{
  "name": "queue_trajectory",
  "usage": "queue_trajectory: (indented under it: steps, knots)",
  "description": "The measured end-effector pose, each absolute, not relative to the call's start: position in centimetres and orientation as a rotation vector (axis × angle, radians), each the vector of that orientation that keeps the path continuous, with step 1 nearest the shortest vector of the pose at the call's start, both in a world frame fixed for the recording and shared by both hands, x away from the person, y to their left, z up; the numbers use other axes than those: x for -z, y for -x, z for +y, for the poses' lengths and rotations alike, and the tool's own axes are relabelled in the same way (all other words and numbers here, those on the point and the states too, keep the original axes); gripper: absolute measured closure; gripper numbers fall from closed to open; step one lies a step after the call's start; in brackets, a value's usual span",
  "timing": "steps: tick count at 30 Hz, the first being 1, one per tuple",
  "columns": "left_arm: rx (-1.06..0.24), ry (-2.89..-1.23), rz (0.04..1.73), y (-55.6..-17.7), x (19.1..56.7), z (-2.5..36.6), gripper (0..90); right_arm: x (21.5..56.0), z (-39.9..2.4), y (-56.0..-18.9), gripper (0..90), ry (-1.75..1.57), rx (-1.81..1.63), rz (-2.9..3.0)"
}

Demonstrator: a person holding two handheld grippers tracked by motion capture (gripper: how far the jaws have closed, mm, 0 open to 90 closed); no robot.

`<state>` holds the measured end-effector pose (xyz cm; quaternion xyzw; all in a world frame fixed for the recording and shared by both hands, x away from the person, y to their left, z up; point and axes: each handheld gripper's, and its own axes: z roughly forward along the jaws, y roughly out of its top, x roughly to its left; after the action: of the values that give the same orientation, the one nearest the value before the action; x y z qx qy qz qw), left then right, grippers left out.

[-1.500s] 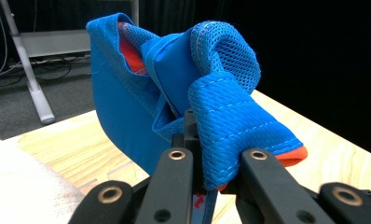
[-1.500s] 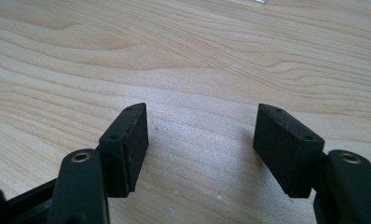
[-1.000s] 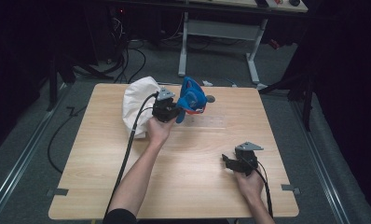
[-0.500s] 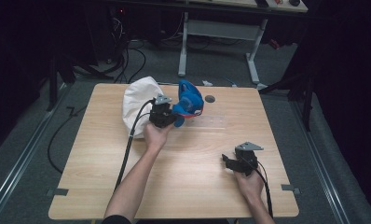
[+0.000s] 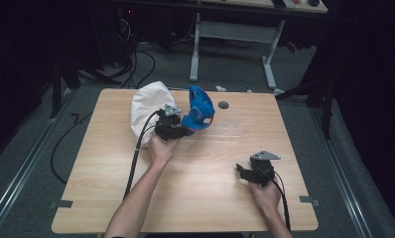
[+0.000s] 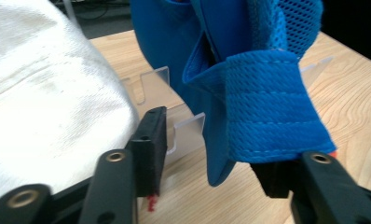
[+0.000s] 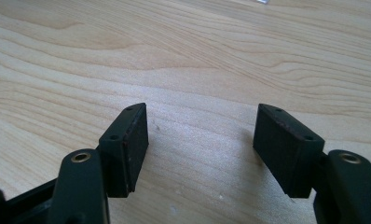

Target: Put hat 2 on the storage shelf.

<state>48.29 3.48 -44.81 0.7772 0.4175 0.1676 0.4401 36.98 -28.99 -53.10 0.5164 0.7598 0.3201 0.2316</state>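
— So, where was the blue cap (image 5: 200, 110) sitting at that moment?

— Toward the far side of the wooden worktop (image 5: 205, 173), a little left of centre, just beside a white cloth bundle (image 5: 147, 106) that lay on its left. In the left gripper view the cap (image 6: 249, 79) looked propped on a clear plastic stand (image 6: 153, 84), its blue mesh strap hanging down toward the camera.

— And the left gripper?

— The left gripper (image 5: 178, 130) was held right at the near edge of the cap, with the person's left hand (image 5: 161, 148) behind it. Its jaws had just been opening and stood about half apart. The strap and the lower edge of the cap hung between them; one pad stood clear of the fabric, and the strap draped down to the other, so the grip looked released. The white bundle (image 6: 48, 102) pressed close along the outer side of one jaw.

— What about the other hand?

— The right gripper (image 5: 245, 173) rested low over the near right part of the worktop, well apart from the cap. Seen through its own camera, the right gripper (image 7: 200, 140) had its jaws spread wide with bare wood grain between them.
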Motion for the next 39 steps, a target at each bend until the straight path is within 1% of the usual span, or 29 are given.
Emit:
queue_trajectory:
  steps: [5,15,22,31,39]
  knots:
    - [-0.431,-1.955,1.035,-47.7,44.8,3.6,44.1,53.1,-29.0,-37.0,35.4,-1.419,-0.879,2.089]
    - [-0.462,-1.980,1.043,-47.2,44.5,3.8,43.6,53.1,-29.0,-37.0,35.5,-1.419,-0.880,2.089]
    - [-0.492,-2.011,1.036,-46.7,44.4,3.7,38.5,53.1,-29.0,-37.0,35.5,-1.419,-0.880,2.089]
    - [-0.474,-2.080,1.052,-46.8,45.4,3.3,29.2,53.1,-29.0,-37.0,35.5,-1.419,-0.880,2.089]
    - [-0.473,-2.068,1.037,-46.2,45.7,3.3,28.8,53.1,-29.0,-37.0,35.5,-1.419,-0.880,2.089]
